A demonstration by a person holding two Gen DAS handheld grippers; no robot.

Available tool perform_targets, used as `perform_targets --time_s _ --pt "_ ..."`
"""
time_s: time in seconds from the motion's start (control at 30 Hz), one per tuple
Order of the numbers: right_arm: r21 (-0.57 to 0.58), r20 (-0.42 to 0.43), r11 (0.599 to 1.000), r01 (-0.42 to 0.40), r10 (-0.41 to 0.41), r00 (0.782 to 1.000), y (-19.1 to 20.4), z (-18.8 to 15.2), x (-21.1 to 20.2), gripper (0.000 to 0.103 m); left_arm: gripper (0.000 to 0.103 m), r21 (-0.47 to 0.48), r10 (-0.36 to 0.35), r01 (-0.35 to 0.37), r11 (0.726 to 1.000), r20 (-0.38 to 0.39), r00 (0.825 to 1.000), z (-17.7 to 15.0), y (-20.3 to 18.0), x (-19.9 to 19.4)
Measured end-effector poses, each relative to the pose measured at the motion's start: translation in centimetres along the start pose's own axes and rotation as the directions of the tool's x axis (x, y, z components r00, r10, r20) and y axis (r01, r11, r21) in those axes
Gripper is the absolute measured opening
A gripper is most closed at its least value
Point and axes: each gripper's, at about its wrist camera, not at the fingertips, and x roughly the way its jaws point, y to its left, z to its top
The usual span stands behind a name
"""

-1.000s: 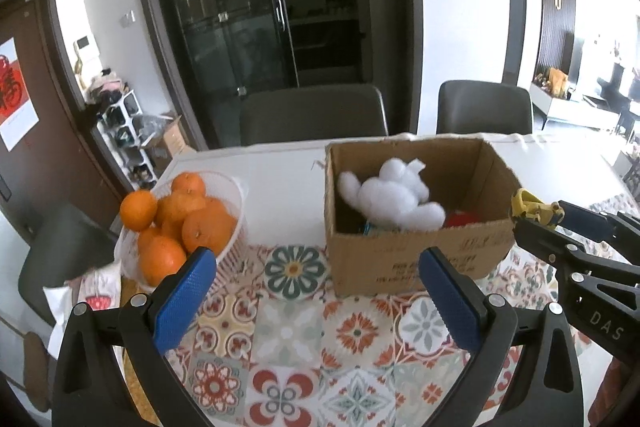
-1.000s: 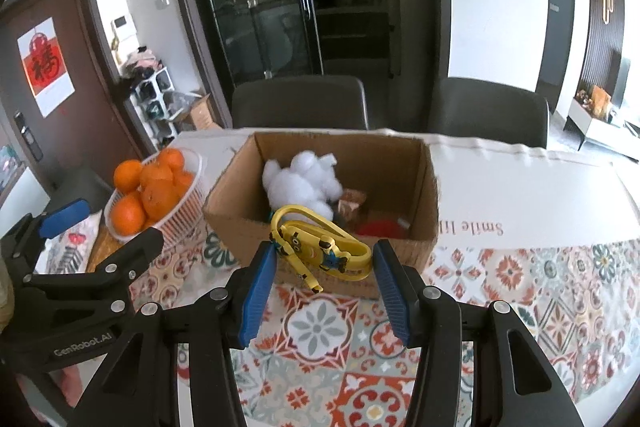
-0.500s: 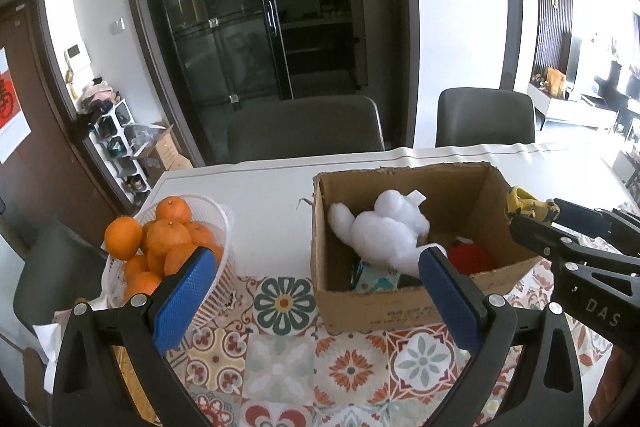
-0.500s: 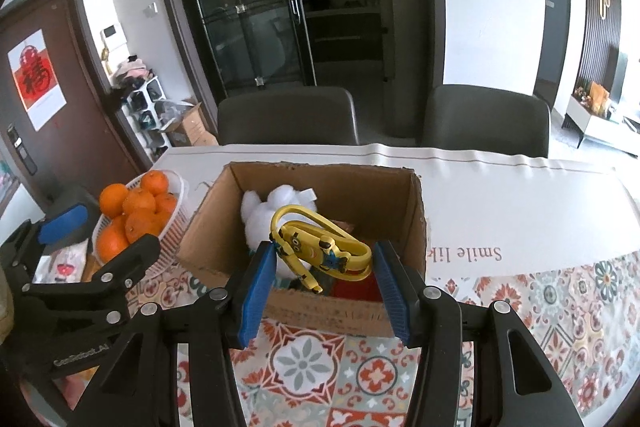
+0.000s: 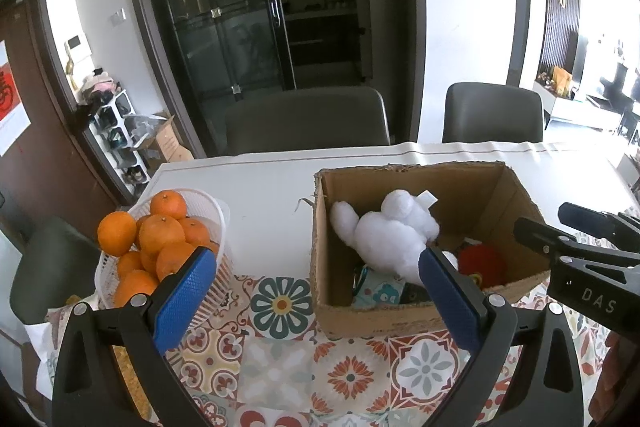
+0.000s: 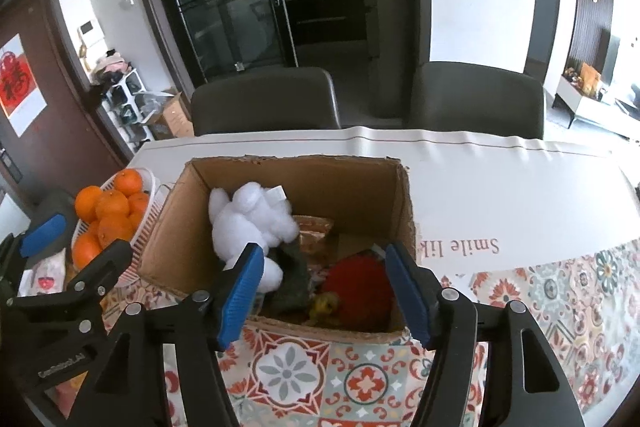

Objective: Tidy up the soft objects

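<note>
The right gripper (image 6: 326,291), black-framed with blue ribbed pads, hangs over the near wall of the open brown cardboard box (image 6: 362,183); its jaws have just been opening and now stand apart with nothing pressed between them; a small yellow soft toy (image 6: 325,307) lies loose inside the box just below the gap, at about 6 o'clock of the box's interior, touching a round red fuzzy toy (image 6: 358,287) at 5 o'clock; a white fluffy plush animal (image 6: 250,219) fills the 9 o'clock side of the box, and a dark green soft item (image 6: 290,285) sits between the white plush and the red toy. The left gripper (image 5: 320,301), of the same black and blue make, has its jaws spread wide and holds nothing; it points at the tabletop in front of the box, with the box at 1 o'clock from it and a white slatted plastic basket (image 5: 218,211) heaped with oranges (image 5: 160,233) at 10 o'clock. The box stands on a table (image 6: 500,183) with a white covering at the far side and a patterned floral tile-print cloth (image 5: 280,359) nearer; the basket stands just beside the box at its 9 o'clock, apart from it; two dark grey chairs (image 6: 264,103) stand at the table's 12 o'clock edge.
</note>
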Motion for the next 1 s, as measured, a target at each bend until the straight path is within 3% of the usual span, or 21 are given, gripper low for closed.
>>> perform_targets --time_s 0.37,0.77,1.0 --pt "0.022 0.113 0.996 0.086 -0.088 0.99 1.2 -3.2 -7.9 0.082 0.103 0.004 -0.021 0.021 1.0 0.101 0.995 -1.8 1.0 -7.1" --pt "0.034 0.23 0.99 0.136 -0.14 0.963 3.6 -9.4 -17.7 0.088 0.103 0.04 -0.068 0.062 0.997 0.183 0.981 -6.7 2.2 -16.2" --pt "0.053 0.259 0.988 0.142 -0.151 0.954 3.8 -13.5 -22.3 0.088 0.103 0.059 -0.042 0.028 0.998 0.241 0.97 -9.9 2.1 -21.6"
